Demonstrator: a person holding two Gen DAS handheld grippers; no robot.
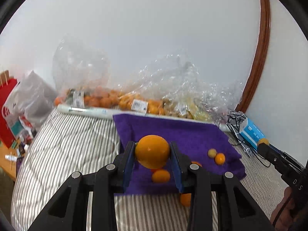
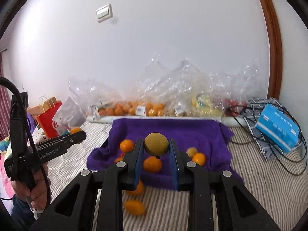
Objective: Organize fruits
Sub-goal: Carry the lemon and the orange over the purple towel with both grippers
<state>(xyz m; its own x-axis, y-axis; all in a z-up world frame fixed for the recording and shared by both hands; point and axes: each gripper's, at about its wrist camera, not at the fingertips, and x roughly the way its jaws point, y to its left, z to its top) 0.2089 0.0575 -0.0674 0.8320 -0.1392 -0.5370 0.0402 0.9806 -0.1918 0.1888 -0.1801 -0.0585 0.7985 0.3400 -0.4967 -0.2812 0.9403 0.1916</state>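
Above the striped bed, the left gripper (image 1: 152, 154) clamps an orange (image 1: 152, 151) and the right gripper (image 2: 156, 150) a greenish fruit (image 2: 156, 144), while loose fruit (image 2: 152, 164) still litters the purple towel (image 2: 192, 132) before the far bags (image 2: 146, 107), so sorting looks barely started.

— Those two handheld tools look alike: the matte black plastic left gripper (image 1: 152, 159) has blue flat pads (image 1: 128, 165) and round silver screws (image 1: 110, 166) on its angled struts.

— Same on the black plastic right gripper (image 2: 156, 159). White lettering runs down the left one's side, "GenRobot.AI", and a black cable (image 2: 13, 90) loops off its back.

— The sleeve (image 2: 18, 204)?

— Dark blue, I think; it's blurry.
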